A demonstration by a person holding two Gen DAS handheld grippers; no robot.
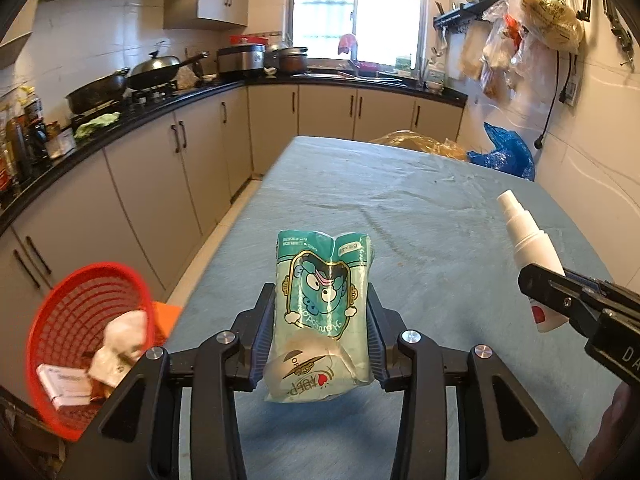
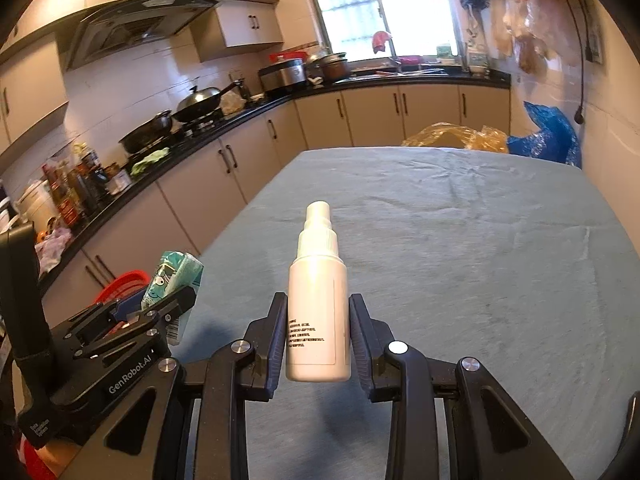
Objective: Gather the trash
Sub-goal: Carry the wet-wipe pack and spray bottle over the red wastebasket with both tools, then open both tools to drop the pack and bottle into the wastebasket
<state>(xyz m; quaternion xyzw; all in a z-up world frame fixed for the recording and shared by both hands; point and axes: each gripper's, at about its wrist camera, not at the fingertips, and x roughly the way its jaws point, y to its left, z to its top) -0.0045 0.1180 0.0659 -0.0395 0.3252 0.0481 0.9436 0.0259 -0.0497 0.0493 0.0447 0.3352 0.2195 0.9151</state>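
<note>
Left gripper [image 1: 322, 320] clamps packet [image 1: 324, 312], right gripper [image 2: 318, 336] clamps bottle [image 2: 318, 308]; both lifted, undropped; basket [image 1: 60, 320] part-filled.

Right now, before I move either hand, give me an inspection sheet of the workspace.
Surface: table under a wrinkled blue cloth, bare in the middle.
Job's things: teal tissue pack and white spray bottle, both held off the table; red basket at the left edge, holding paper scraps.
Clutter: yellow bag and blue bag at the far end.
Grippers: left gripper shut on the pack; right gripper shut on the bottle.
Cables: black cord on the right wall.
Surroundings: crowded counter with woks.
</note>
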